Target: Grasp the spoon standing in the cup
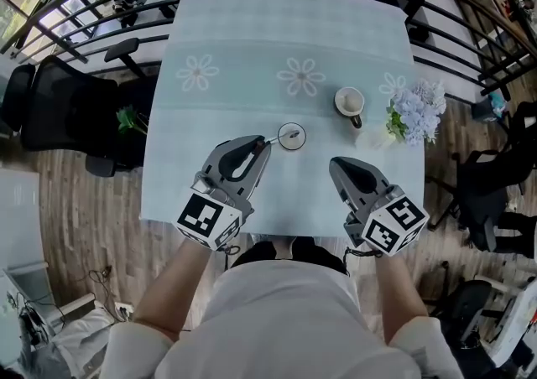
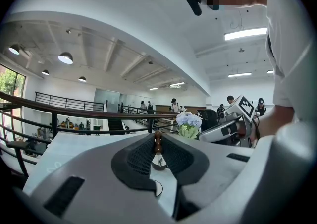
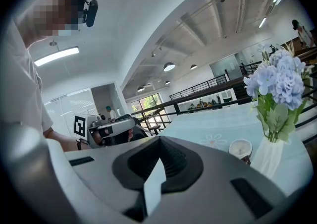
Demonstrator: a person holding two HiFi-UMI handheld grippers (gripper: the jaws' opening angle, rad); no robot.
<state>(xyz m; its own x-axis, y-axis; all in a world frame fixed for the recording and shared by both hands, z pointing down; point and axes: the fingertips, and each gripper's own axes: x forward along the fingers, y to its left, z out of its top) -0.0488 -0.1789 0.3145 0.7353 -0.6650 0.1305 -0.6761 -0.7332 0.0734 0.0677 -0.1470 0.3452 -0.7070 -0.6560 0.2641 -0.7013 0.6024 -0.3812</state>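
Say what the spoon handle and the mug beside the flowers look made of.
Spoon handle: dark brown, matte, with turned knobs, likely wood, possibly wood-look plastic. Mug: white, smooth, opaque, with a brown handle, probably glazed ceramic.

This is looking like an open-plan office on a mezzanine: black office chairs (image 1: pixel 59 109) are standing on a wood-plank floor (image 1: pixel 75 193) left of the cloth-covered table (image 1: pixel 252 25), a black railing (image 2: pixel 74 112) is running along the far edge, round ceiling lamps (image 2: pixel 65 58) are shining, and people (image 2: pixel 174 105) are standing far off.
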